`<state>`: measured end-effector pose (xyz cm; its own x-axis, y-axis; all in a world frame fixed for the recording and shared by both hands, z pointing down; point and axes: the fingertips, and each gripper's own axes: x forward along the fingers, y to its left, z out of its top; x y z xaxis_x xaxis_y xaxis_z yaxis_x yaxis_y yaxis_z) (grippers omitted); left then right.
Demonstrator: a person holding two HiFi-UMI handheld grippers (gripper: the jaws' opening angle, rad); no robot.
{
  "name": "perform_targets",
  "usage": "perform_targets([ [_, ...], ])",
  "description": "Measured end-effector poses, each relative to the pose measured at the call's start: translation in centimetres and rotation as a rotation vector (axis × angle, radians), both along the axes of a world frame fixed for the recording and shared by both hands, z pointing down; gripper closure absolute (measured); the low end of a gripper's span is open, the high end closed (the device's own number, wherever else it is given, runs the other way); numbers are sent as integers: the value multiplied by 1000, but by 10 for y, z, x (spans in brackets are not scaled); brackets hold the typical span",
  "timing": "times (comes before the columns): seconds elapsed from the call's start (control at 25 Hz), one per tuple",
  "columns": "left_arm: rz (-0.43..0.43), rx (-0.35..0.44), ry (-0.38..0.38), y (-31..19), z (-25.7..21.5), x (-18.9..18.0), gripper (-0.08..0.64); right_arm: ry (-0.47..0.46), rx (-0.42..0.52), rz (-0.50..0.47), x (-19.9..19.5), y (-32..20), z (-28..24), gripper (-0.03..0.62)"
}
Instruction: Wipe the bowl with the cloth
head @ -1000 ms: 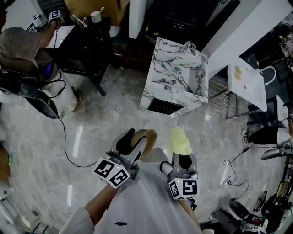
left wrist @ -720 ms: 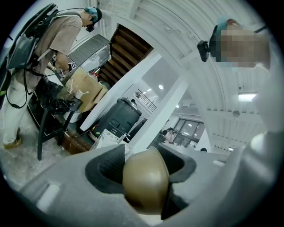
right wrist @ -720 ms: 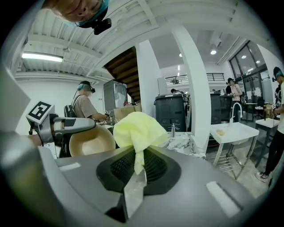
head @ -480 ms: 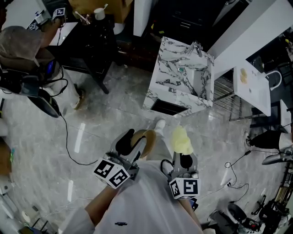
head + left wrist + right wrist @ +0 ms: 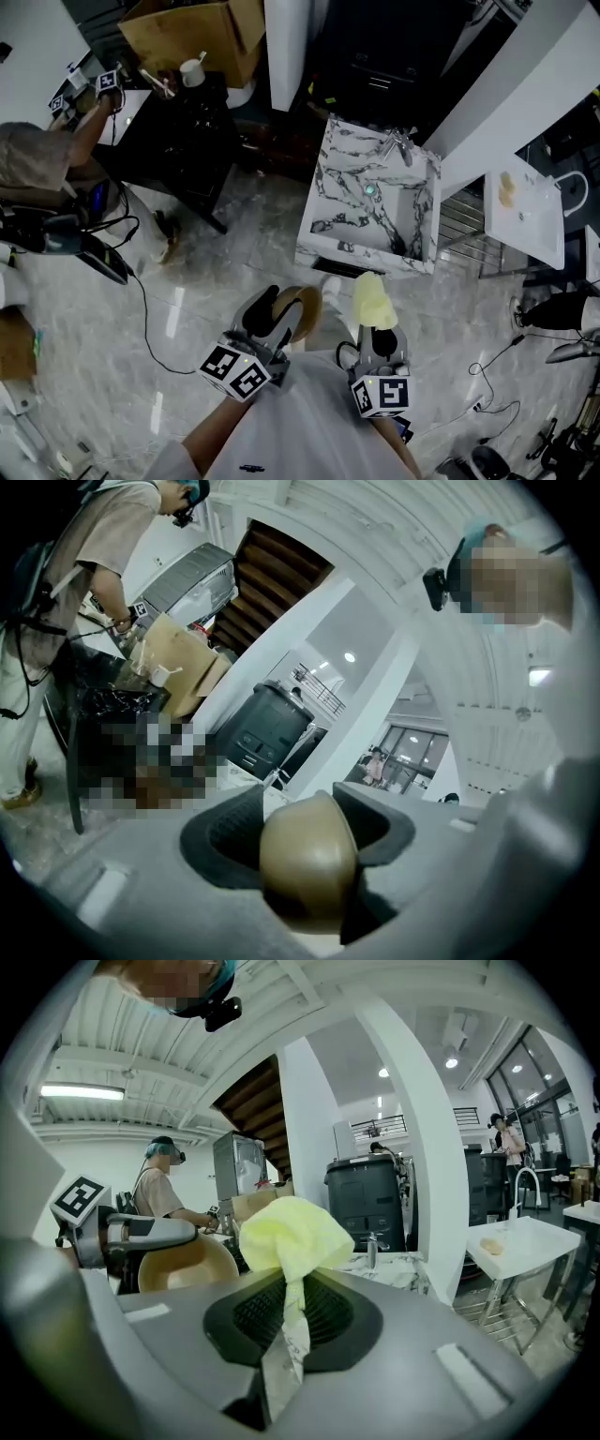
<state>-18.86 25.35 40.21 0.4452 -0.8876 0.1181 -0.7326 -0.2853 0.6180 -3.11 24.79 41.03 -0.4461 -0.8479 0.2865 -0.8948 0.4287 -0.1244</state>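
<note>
Evidently the wiping itself is not yet under way: both things are held up in the air and apart from each other. The left hand-held gripper point(image 5: 274, 317) is clamped on the rim of the tan bowl point(image 5: 302, 302), with one jaw inside the wall and one outside. In the left gripper view the bowl's rounded underside fills the gap between the jaws. The right hand-held gripper point(image 5: 375, 330) is closed on the yellow cloth point(image 5: 372, 294). A thin tail of cloth is pinched between the jaws, and the bunched bulk stands free above them.

Both are on the near side of the marble sink unit point(image 5: 370, 202), over the floor in front of it and close to the person's body. The bowl is opposite the unit's left part and the cloth opposite its middle. Neither is over the basin. The right gripper view shows the bowl's open hollow turned toward the cloth, just beside it, with a gap between them.

The step in hand looks like the approach before contact. The next move probably calls for bringing the loose bunch of cloth into the hollow and pressing it against the inner wall. The left grip needs to stay firm on the rim so that the bowl does not twist.
</note>
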Motion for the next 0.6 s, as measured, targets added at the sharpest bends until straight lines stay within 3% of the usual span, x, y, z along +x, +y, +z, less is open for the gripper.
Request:
perform_targets([
  [0.32, 7, 32, -35, -126, -31, 35, 325, -34, 16, -16, 29, -118, -13, 561],
  [0.6, -13, 29, -48, -205, -26, 72, 325, -64, 28, -33, 65, -200, -7, 561],
])
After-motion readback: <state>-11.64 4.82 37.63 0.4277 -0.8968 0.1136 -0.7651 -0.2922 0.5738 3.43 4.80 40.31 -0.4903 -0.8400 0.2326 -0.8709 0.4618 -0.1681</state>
